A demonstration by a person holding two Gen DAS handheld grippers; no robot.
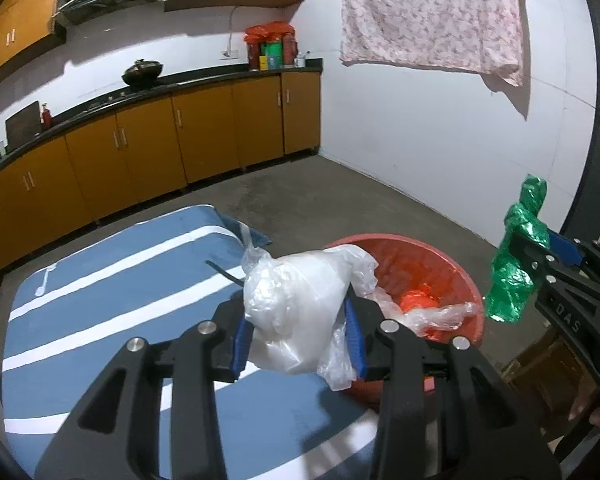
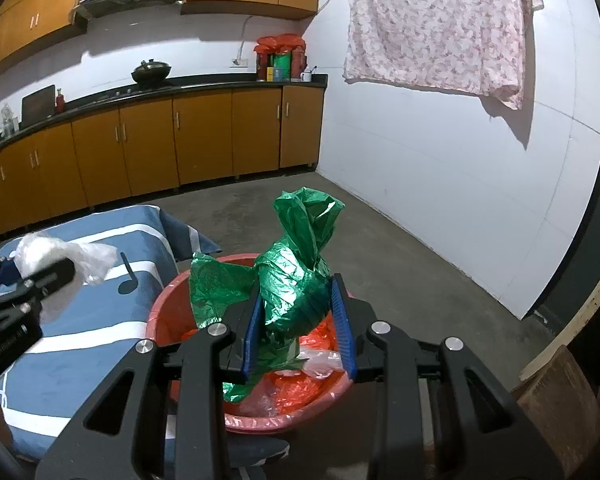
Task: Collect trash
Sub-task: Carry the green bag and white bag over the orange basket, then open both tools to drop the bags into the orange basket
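Observation:
My left gripper (image 1: 296,316) is shut on a crumpled clear plastic bag (image 1: 296,300), held above the blue striped cloth beside the red bin (image 1: 466,276). In the right wrist view that same clear bag (image 2: 60,256) shows at the left edge in the left gripper (image 2: 32,276). A crumpled green plastic bag (image 2: 296,276) is pinched between the blue pads of my right gripper (image 2: 300,320), directly over the red bin (image 2: 160,312). The green bag (image 1: 520,252) and right gripper (image 1: 540,256) also appear at the right of the left wrist view. Orange and clear plastic lie inside the bin.
A blue cloth with white stripes (image 1: 112,288) covers a low surface left of the bin. Wooden kitchen cabinets (image 1: 160,140) run along the back wall under a dark counter. A flowered sheet (image 1: 432,16) hangs on the white wall. Brown boxes (image 2: 560,396) stand at right on the concrete floor.

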